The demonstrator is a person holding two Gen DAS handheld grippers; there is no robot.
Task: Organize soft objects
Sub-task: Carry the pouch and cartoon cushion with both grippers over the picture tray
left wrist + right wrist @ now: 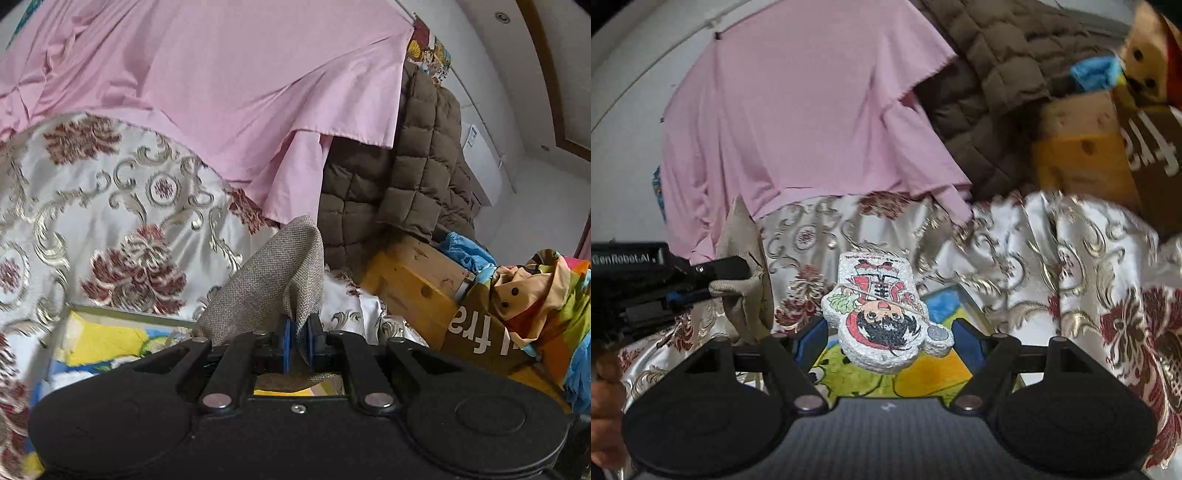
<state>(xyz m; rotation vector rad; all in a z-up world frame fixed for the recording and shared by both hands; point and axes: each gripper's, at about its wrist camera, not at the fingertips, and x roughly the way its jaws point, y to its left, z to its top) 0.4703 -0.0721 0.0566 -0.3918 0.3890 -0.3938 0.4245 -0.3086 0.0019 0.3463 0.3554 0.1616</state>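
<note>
My left gripper (298,341) is shut on a beige woven cloth (271,288), holding it above the patterned satin cover (110,206). The same gripper with the cloth (746,258) shows at the left of the right wrist view. My right gripper (890,341) is open, its blue pads on either side of a white cushion printed with a cartoon figure (882,310). The cushion lies on a colourful framed picture (916,376). I cannot tell whether the pads touch the cushion.
A pink sheet (229,92) and a brown quilted blanket (406,177) hang behind. A wooden box (413,280), a brown cardboard box with white letters (476,336) and a multicoloured garment (543,291) stand at the right.
</note>
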